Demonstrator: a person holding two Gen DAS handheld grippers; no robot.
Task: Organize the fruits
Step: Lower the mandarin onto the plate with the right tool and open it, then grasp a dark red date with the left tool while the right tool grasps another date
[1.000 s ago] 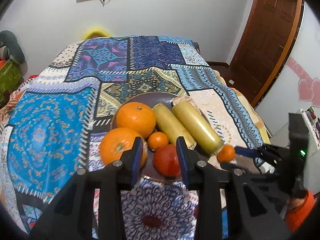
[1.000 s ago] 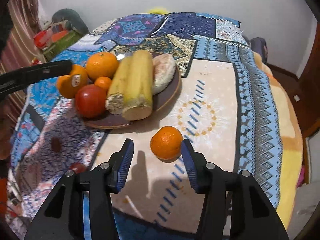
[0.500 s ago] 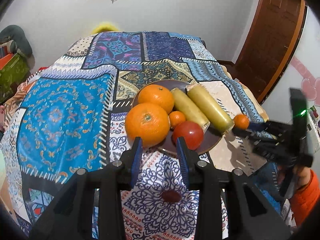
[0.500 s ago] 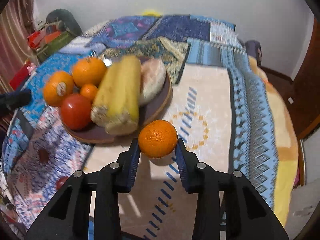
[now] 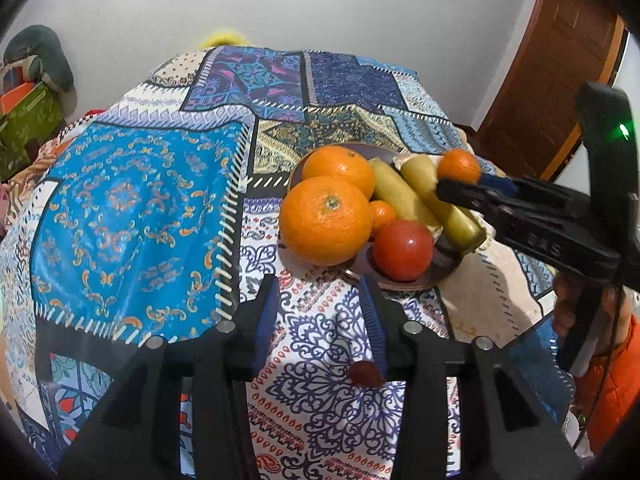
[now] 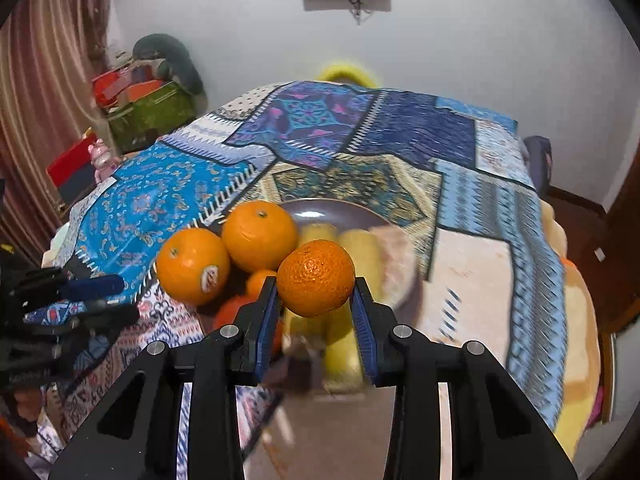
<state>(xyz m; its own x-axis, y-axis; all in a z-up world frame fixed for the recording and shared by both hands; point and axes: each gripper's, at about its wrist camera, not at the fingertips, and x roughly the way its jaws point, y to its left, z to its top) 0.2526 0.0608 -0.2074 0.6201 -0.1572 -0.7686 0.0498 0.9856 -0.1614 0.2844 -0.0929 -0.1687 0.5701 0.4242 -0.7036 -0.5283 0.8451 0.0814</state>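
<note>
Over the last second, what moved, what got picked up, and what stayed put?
The right gripper closed on the small orange lying on the cloth beside the plate, then lifted it above the plate's fruit. The left gripper, with nothing between them, drew back from the plate; its jaws have just been opening. The fruit on the plate stayed.

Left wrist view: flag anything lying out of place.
A small red fruit lies alone on the patterned bedspread, beside the left tongs, away from the plate that holds the other fruit. Nothing looks spilled or damaged.
</note>
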